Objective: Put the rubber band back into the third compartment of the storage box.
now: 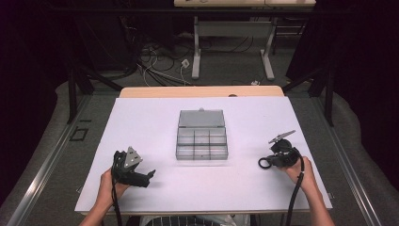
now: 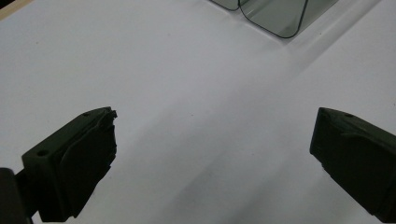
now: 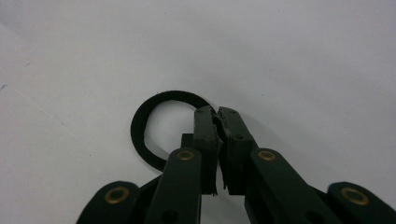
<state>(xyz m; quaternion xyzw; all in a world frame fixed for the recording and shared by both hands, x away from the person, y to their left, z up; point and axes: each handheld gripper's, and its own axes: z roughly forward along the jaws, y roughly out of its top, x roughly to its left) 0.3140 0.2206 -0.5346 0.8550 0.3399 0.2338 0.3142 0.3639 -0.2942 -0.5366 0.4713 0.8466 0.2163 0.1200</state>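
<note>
A thin black ring (image 3: 139, 127) lies on the white table cover, and my right gripper (image 3: 217, 113) is shut on its rim, jaws pressed together over the band. In the high view the ring (image 1: 260, 163) pokes out to the left of the right gripper (image 1: 270, 162), held low at the right side of the cover. My left gripper (image 1: 149, 175) rests at the lower left, pointing right. Its jaws (image 2: 212, 121) stand wide open over bare cover with nothing between them. A clear compartment box (image 1: 202, 143) sits in the middle with its lid (image 1: 201, 118) folded back.
The white cover (image 1: 155, 122) spans a wooden table whose far edge (image 1: 202, 91) shows beyond it. A corner of the clear box (image 2: 275, 18) reaches into the top of the left gripper view. Cables and another table's legs (image 1: 196, 52) stand on the floor behind.
</note>
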